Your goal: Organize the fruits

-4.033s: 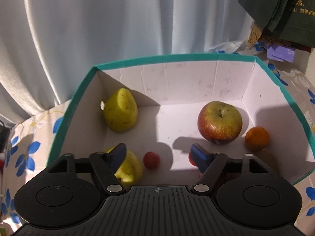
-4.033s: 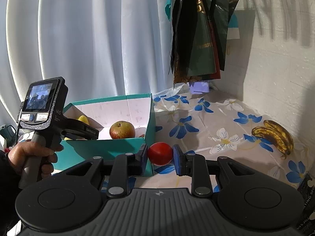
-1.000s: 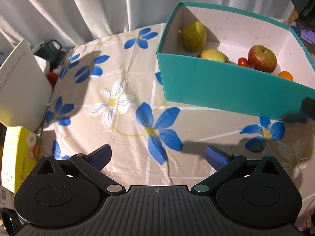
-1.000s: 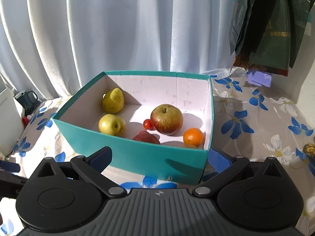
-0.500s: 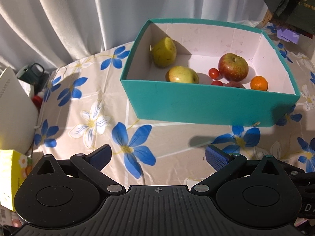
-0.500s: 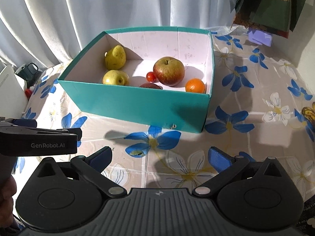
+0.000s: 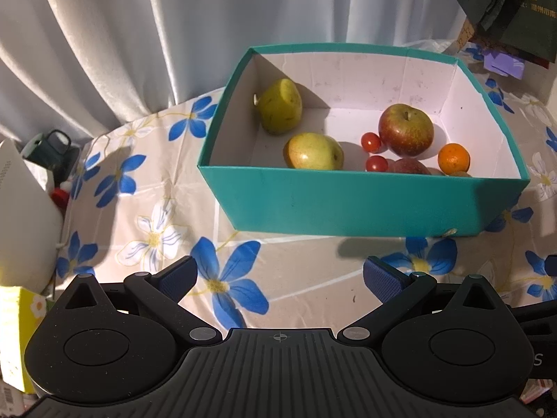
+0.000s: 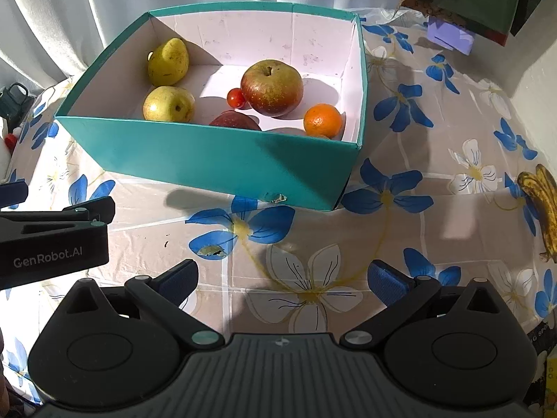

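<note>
Teal box (image 8: 222, 160) holds apples (image 8: 271, 87), pear (image 8: 169, 62), tomatoes (image 7: 371, 141), orange (image 8: 322, 120); both grippers (image 7: 280, 280) (image 8: 283, 278) spread, empty.

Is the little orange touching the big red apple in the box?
Apart. The right wrist view shows bare white box floor between the orange and the big red apple.

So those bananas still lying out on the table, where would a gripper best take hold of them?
Probably across the middle of the bananas, coming straight down with the right gripper, the nearer one. They lie flat on the tablecloth in a long curve, so closing across the narrow width should hold; the stem end is out of view.
</note>
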{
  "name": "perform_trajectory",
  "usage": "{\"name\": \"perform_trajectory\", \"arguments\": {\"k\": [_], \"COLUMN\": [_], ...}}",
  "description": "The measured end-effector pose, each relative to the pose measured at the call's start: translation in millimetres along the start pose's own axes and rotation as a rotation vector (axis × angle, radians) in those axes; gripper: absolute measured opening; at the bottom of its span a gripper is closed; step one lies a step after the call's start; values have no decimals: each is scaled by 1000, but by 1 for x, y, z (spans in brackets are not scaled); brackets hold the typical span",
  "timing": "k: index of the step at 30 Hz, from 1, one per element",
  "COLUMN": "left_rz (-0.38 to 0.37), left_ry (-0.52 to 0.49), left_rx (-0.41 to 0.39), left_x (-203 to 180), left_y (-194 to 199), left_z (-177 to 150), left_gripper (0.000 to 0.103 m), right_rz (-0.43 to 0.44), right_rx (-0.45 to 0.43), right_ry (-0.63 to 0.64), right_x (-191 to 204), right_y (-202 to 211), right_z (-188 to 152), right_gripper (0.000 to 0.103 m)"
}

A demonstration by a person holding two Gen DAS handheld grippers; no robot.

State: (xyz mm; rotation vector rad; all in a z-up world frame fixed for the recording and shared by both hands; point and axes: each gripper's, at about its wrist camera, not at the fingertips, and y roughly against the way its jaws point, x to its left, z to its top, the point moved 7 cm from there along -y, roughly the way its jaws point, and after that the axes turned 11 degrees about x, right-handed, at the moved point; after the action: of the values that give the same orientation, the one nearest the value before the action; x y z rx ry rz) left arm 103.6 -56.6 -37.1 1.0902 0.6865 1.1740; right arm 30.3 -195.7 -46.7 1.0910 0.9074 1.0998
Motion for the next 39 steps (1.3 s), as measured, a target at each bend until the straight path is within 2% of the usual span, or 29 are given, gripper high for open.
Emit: {"name": "perform_trajectory", "arguments": {"k": [3,8,12,14,17,19,22,30,39], "left_rz": [-16,5,-22,-2,70,88,77,116,95], "left_ry": [-9,-45,-41,-61,-75,-76,-81,-96,-123], "left_rx": [-8,-14,30,40,6,-2,14,13,-2], "left_x": [-2,-7,-5,-4,-2,-1,-1,-4,-13], "left_y": [-1,-6,-14,-17,-18,-19,-23,-30,-26], "left_z": [6,15,26,31,38,42,45,45,42], "left_gripper": [103,103,103,103,103,103,103,103,103], "right_rz": [7,12,-15,-27,-43,-43,-48,-59,-63], "right_rx": [24,72,97,101,117,127,127,141,148], "right_ry": [-17,-54,-41,-22,-8,4,27,58,64], "right_x": [-2,-5,-5,-4,-2,0,4,8,6], "right_y": [-5,-14,-18,-18,-20,-20,-19,-22,-23], "right_z": [6,16,26,32,40,45,51,55,51], "right_gripper": [103,103,103,103,103,103,103,103,103]}}
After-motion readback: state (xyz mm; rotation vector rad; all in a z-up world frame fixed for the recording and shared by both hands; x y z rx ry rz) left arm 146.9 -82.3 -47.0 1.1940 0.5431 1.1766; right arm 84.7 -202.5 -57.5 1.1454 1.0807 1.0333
